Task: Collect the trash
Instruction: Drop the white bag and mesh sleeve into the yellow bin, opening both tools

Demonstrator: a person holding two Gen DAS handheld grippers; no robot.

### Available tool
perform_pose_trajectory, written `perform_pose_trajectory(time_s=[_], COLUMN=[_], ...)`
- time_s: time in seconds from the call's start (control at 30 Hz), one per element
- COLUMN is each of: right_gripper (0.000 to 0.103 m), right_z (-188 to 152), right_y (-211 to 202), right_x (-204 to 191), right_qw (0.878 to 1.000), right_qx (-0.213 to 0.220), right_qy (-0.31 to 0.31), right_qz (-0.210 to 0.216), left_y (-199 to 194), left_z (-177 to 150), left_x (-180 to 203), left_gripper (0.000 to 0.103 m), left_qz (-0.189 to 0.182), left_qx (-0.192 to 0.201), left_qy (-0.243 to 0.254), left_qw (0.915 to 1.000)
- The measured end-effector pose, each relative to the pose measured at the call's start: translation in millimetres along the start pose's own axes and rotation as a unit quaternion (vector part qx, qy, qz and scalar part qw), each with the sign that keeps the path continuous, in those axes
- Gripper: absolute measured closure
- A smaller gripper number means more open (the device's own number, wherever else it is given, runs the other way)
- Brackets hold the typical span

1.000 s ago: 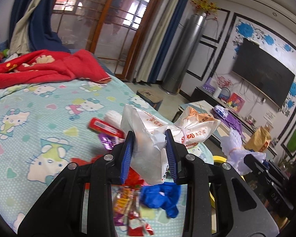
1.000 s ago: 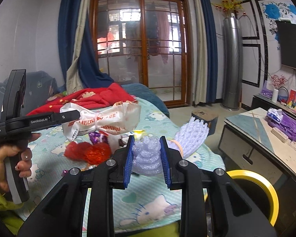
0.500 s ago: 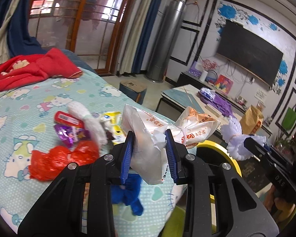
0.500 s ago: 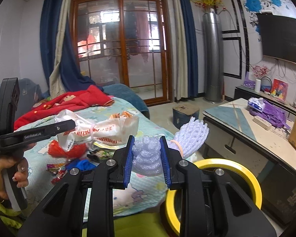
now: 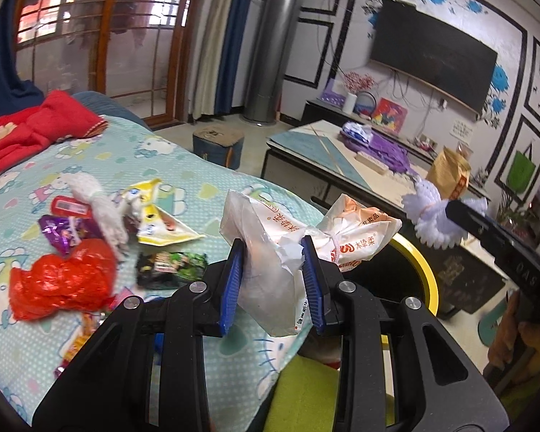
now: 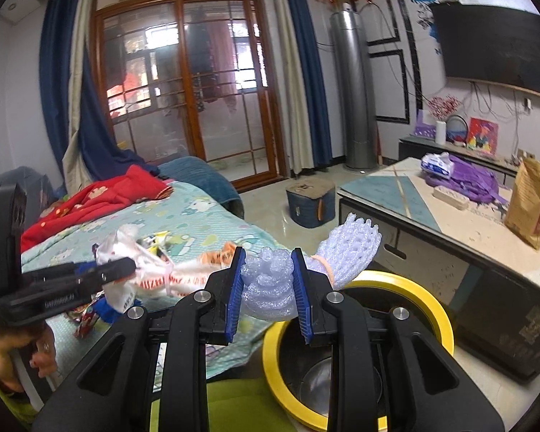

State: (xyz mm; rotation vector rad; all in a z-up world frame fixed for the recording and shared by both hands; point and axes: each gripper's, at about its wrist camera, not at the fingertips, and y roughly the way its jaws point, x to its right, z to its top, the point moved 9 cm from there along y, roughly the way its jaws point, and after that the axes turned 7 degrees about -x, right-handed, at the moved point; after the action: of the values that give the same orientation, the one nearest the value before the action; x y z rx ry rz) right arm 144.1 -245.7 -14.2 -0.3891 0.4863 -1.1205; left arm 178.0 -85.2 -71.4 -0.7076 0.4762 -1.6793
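Observation:
My left gripper (image 5: 271, 273) is shut on a crumpled white and orange plastic bag (image 5: 295, 237), held above the bed's edge, left of a yellow-rimmed bin (image 5: 419, 270). My right gripper (image 6: 267, 280) is shut on a pale lilac foam net (image 6: 349, 248), held just above the bin's yellow rim (image 6: 428, 306). The left gripper and its bag (image 6: 154, 273) show at the left of the right wrist view. More trash lies on the bed: a red plastic bag (image 5: 61, 284), a yellow wrapper (image 5: 158, 219), a dark green packet (image 5: 169, 270), a purple wrapper (image 5: 59, 232).
The bed has a Hello Kitty sheet (image 5: 154, 165) with a red blanket (image 5: 28, 129) at its far end. A low table (image 6: 460, 226) with a purple bag and a brown paper bag stands right of the bin. A small blue stool (image 6: 309, 201) sits on the floor.
Both grippers have swung right, from over the bed toward the bin, each keeping its load. The bin's rim now lies under the right gripper.

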Motion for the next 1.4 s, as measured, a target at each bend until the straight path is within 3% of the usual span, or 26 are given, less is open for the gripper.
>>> perform_pose_trajectory(time_s=[0.33, 0.8, 1.03, 1.17, 1.23, 1.4], right_gripper=[0.078, 0.078, 0.071, 0.064, 0.058, 0.052], right_z=[-6, -29, -39, -43, -44, -44], right_y=[10, 40, 50, 52, 53, 51], right_x=[39, 70, 88, 101, 105, 110], right_qw=[0.997, 0.988, 0.983, 0.979, 0.977, 0.976], right_qx=[-0.027, -0.080, -0.098, -0.099, -0.100, -0.097], right_qy=[0.071, 0.127, 0.155, 0.171, 0.180, 0.181], right_qz=[-0.017, -0.022, -0.033, -0.047, -0.053, -0.070], left_y=[31, 85, 103, 109, 110, 104], left_z=[-13, -38, -46, -49, -49, -45], left_x=[33, 89, 105, 105, 106, 96], left_gripper=[0.078, 0.077, 0.074, 0.064, 0.053, 0.025], left_qz=[-0.010, -0.024, -0.035, -0.044, -0.046, -0.050], left_qx=[-0.035, -0.098, -0.115, -0.121, -0.122, -0.117], left_qy=[0.047, 0.120, 0.133, 0.130, 0.126, 0.101], left_qw=[0.9982, 0.9876, 0.9837, 0.9832, 0.9834, 0.9868])
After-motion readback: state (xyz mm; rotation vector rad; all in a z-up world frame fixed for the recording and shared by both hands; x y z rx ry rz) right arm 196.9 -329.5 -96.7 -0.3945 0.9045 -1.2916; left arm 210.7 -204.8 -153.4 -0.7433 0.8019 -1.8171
